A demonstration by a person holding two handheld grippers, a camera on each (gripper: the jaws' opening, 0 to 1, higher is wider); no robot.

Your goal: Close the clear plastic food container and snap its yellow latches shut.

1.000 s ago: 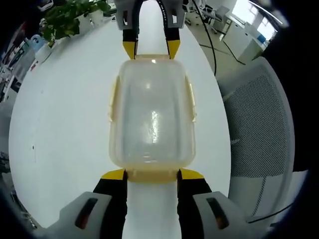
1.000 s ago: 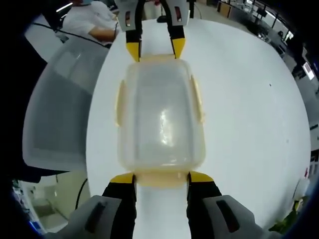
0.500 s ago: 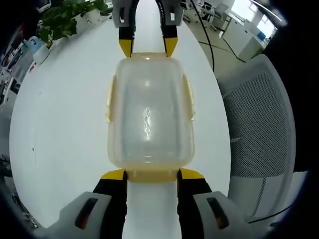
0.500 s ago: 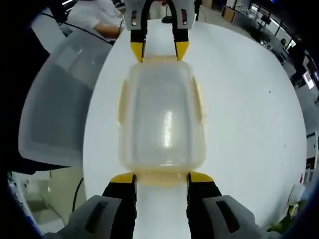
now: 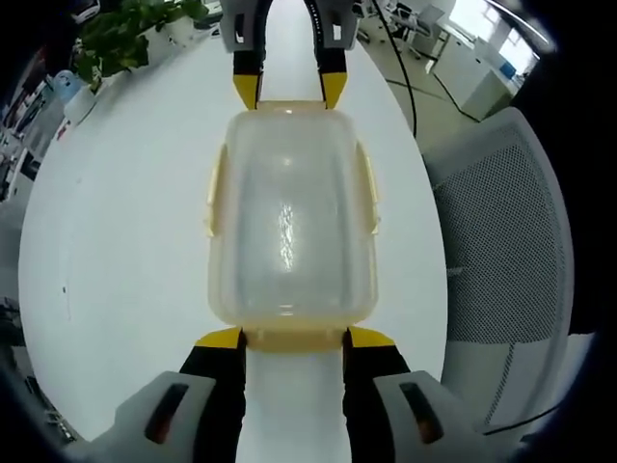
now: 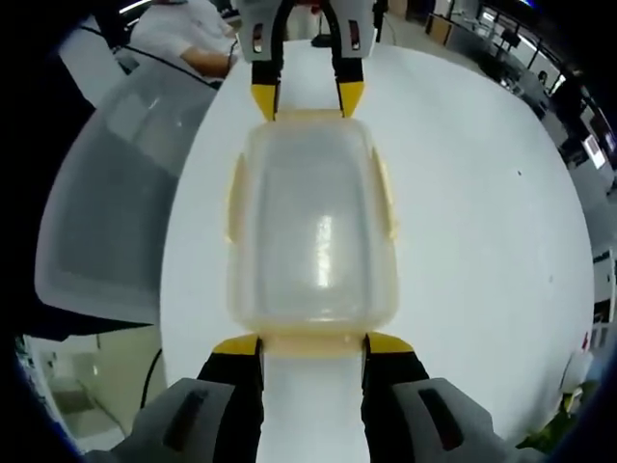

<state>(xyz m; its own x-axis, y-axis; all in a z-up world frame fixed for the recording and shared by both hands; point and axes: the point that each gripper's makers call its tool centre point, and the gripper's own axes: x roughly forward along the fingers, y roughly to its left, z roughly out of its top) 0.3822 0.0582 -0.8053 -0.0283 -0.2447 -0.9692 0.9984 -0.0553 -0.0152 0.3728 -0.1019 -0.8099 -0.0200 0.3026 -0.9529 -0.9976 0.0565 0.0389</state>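
Note:
The clear plastic container (image 5: 289, 212) lies lengthwise on the white table (image 5: 116, 241) with its lid on. Yellow latches run along its long sides (image 5: 212, 193), and another sits at the near end. My left gripper (image 5: 294, 338) stands open, its yellow-tipped fingers at either side of that near end latch. At the far end my right gripper (image 5: 289, 92) is placed the same way. In the right gripper view the container (image 6: 313, 231) is seen from the other end. There my right gripper (image 6: 311, 344) is open at the near latch and the left gripper (image 6: 307, 99) is at the far one.
A grey mesh chair (image 5: 501, 241) stands by the table's edge, also seen as the chair (image 6: 106, 193). A green plant (image 5: 125, 39) is at the table's far corner. A person in white (image 6: 183, 43) sits behind. Bare tabletop lies on the container's other side.
Both views have shifted a little with the hands. The container and both grippers keep the same places against each other.

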